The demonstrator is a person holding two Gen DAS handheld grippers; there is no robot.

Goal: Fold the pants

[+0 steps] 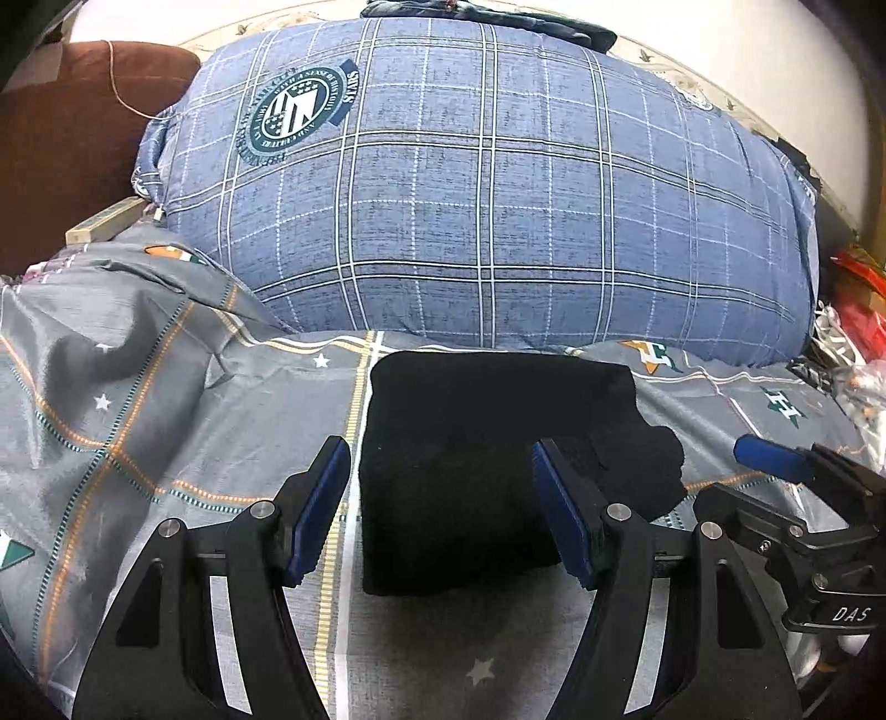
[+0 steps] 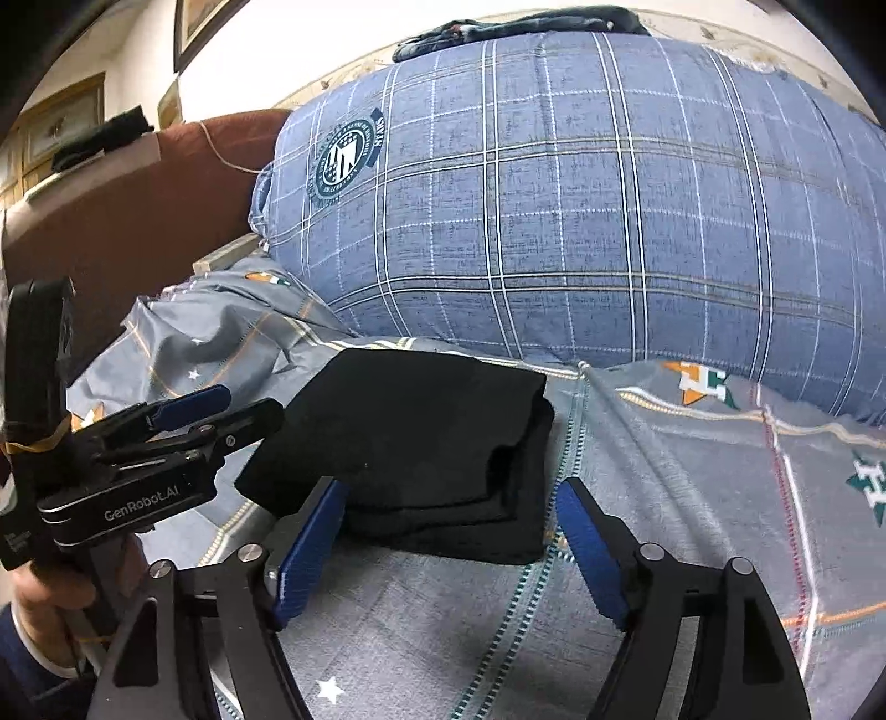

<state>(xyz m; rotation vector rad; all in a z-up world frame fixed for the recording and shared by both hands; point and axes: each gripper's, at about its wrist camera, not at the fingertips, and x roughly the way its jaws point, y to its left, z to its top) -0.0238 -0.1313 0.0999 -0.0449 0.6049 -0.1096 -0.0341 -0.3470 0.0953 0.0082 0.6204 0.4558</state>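
The black pants lie folded into a compact stack on the grey bedsheet; in the right wrist view the stack shows several layers at its near edge. My left gripper is open and empty, hovering just in front of the stack, its blue pads either side of the near edge. My right gripper is open and empty, close to the stack's near edge. The right gripper also shows at the right of the left wrist view, and the left gripper shows at the left of the right wrist view.
A large blue plaid pillow lies right behind the pants. A brown cushion sits at the far left. Dark clothes lie on top of the pillow. Red bags and clutter sit at the bed's right edge.
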